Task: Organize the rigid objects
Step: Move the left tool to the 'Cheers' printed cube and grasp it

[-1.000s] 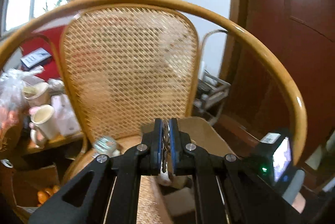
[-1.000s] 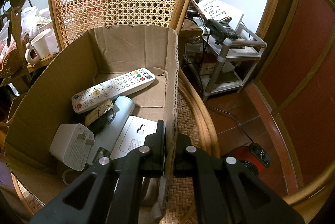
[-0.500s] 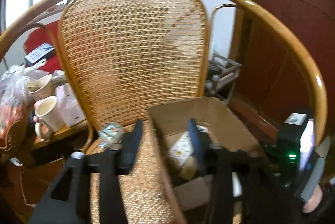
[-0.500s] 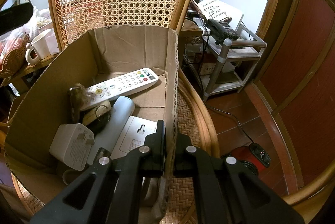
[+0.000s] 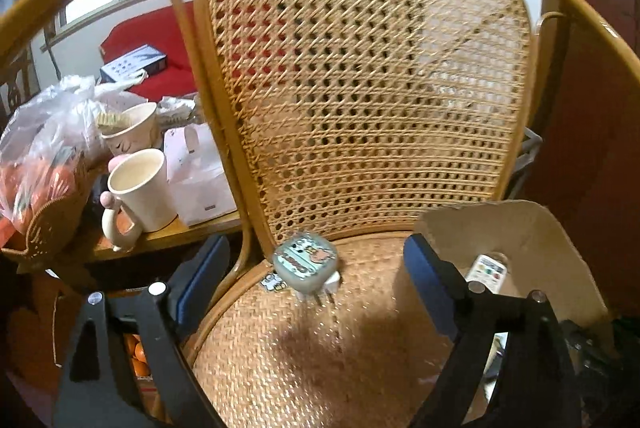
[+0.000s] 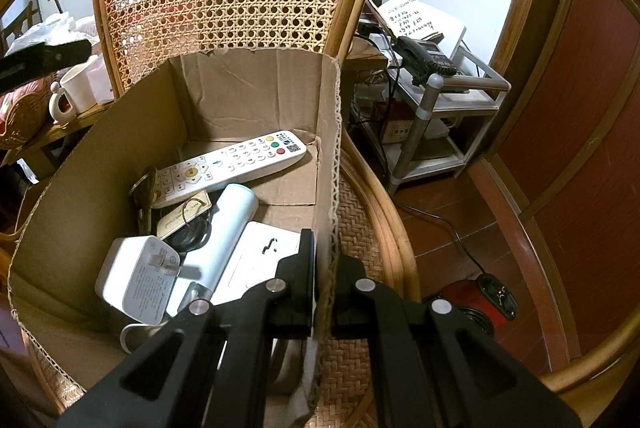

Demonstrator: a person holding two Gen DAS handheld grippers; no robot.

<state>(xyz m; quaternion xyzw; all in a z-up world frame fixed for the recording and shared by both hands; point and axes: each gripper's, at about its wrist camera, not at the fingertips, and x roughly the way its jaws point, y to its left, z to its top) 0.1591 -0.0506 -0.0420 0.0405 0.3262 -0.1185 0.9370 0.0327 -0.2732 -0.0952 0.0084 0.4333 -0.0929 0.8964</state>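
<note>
The left gripper [image 5: 316, 268], its jaws just opened wide, holds nothing; a small charger plug [image 5: 306, 266] with a cartoon sticker lies ahead between its fingers on the cane chair seat [image 5: 320, 348]. The right gripper [image 6: 323, 284] is clamped on the cardboard box's wall [image 6: 328, 164]; inside lie a white remote [image 6: 232, 162] and a white adapter [image 6: 138, 278].

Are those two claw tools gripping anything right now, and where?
The right gripper pinches the cardboard box by its side wall. The left gripper, jaws just opened, holds nothing.
</note>
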